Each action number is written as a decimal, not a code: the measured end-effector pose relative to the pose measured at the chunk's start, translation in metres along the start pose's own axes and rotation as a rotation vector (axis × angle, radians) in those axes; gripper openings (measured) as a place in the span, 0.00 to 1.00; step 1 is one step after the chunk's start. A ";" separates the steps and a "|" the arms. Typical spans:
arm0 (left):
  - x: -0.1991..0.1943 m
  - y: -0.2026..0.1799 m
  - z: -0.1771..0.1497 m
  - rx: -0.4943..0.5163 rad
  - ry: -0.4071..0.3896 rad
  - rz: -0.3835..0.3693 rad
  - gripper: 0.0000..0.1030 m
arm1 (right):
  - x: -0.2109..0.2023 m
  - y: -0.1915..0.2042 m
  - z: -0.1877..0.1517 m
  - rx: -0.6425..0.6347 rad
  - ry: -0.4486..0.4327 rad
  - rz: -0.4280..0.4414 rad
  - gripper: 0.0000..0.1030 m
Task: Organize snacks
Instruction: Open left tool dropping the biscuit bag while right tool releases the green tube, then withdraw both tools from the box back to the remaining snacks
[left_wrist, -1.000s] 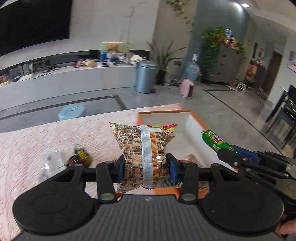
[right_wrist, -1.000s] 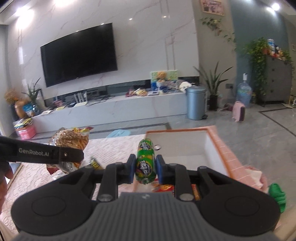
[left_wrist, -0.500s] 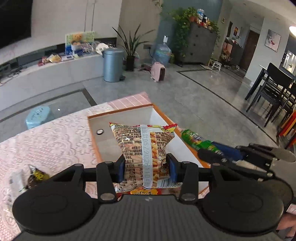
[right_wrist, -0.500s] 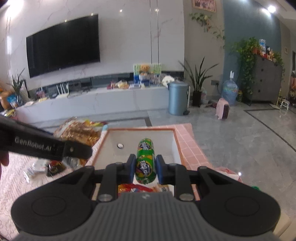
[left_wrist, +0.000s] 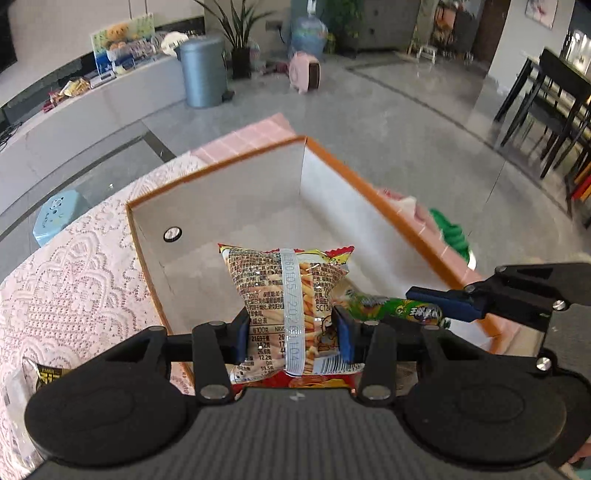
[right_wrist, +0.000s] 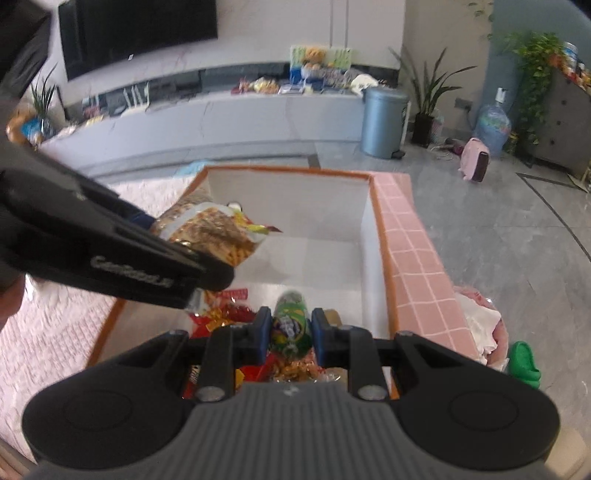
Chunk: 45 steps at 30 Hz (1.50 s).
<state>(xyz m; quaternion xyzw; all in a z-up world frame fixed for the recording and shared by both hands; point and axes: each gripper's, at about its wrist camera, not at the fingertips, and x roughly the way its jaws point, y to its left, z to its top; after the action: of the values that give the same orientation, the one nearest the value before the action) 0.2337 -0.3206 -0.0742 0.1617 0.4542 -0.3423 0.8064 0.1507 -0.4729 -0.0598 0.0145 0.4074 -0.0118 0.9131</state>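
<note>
My left gripper (left_wrist: 291, 334) is shut on a bag of fries snack (left_wrist: 291, 291) and holds it above the white, orange-rimmed box (left_wrist: 236, 162). My right gripper (right_wrist: 290, 330) is shut on a green sausage snack (right_wrist: 291, 325) and holds it low over the near part of the same box (right_wrist: 288, 170). The green snack (left_wrist: 391, 306) and the right gripper's fingers (left_wrist: 443, 299) show at the right of the left wrist view. The bag (right_wrist: 214, 230) and the left gripper show at the left of the right wrist view. Several red and gold snack packs (right_wrist: 229, 317) lie in the box under the grippers.
The box stands on a table with a pink lace cloth (left_wrist: 74, 266). A dark snack pack (left_wrist: 48, 376) lies on the cloth at the left. Pink tiles (right_wrist: 413, 251) edge the table at the right, with a green slipper (right_wrist: 524, 365) on the floor beyond.
Both grippers have moved forward and tilted down over the box with their snacks still held. The green snack is now lower, close to the packs in the box.
</note>
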 end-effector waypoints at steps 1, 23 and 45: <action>0.005 0.001 0.000 0.009 0.011 0.007 0.49 | 0.006 0.001 0.001 -0.012 0.011 0.001 0.20; 0.051 0.000 0.007 0.112 0.144 0.103 0.57 | 0.060 0.014 0.021 -0.158 0.123 -0.002 0.20; -0.021 0.028 0.008 -0.032 -0.034 0.123 0.74 | 0.071 0.022 0.034 -0.166 0.129 -0.020 0.20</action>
<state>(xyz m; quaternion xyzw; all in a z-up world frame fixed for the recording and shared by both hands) 0.2507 -0.2966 -0.0539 0.1706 0.4349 -0.2878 0.8360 0.2243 -0.4525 -0.0895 -0.0644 0.4649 0.0139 0.8829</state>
